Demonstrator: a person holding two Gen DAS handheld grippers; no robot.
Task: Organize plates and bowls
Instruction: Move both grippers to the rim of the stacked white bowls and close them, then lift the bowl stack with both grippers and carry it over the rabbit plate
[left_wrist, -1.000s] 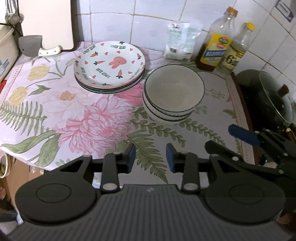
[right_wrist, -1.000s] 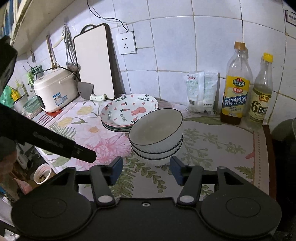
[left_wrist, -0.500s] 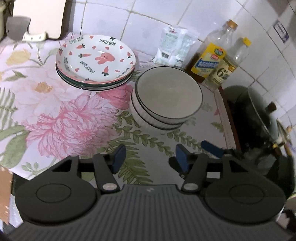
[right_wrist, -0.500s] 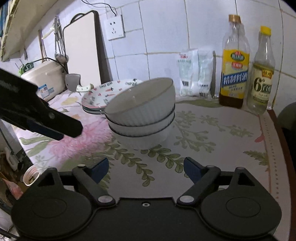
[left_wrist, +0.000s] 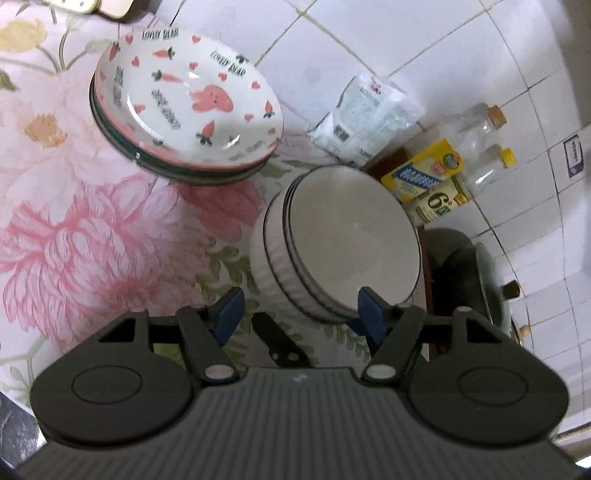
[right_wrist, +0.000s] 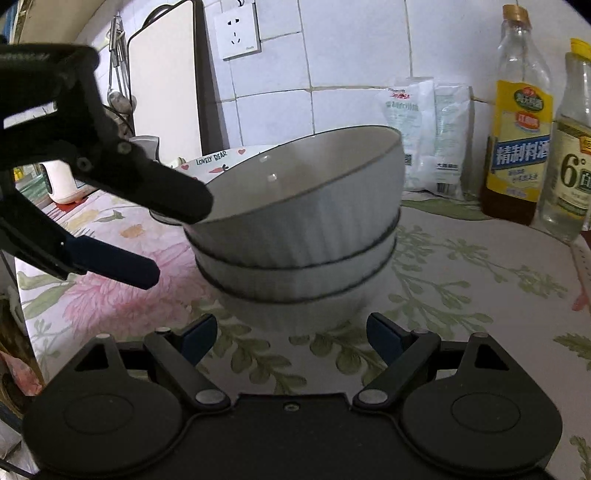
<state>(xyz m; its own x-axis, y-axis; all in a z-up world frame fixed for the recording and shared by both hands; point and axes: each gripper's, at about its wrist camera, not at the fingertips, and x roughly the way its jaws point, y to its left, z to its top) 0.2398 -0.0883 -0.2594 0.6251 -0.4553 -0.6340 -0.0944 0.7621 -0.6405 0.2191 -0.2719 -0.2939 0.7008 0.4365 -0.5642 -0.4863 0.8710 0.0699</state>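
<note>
Right wrist | both hand-held grippers (right_wrist: 286, 334) (left_wrist: 299, 308) released, jaws just opening, near bowls (right_wrist: 295, 236) | glazed, heavy, fragile; grasp rim

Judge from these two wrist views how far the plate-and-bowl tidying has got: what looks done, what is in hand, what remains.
Done: the ribbed white bowls with dark rims are nested in one stack, and the carrot-and-rabbit patterned plates sit stacked beside them on the floral cloth.

In hand: nothing. The left gripper and right gripper are both open, close to the bowl stack.

Left: gripping and moving either stack; where they belong isn't shown.
</note>
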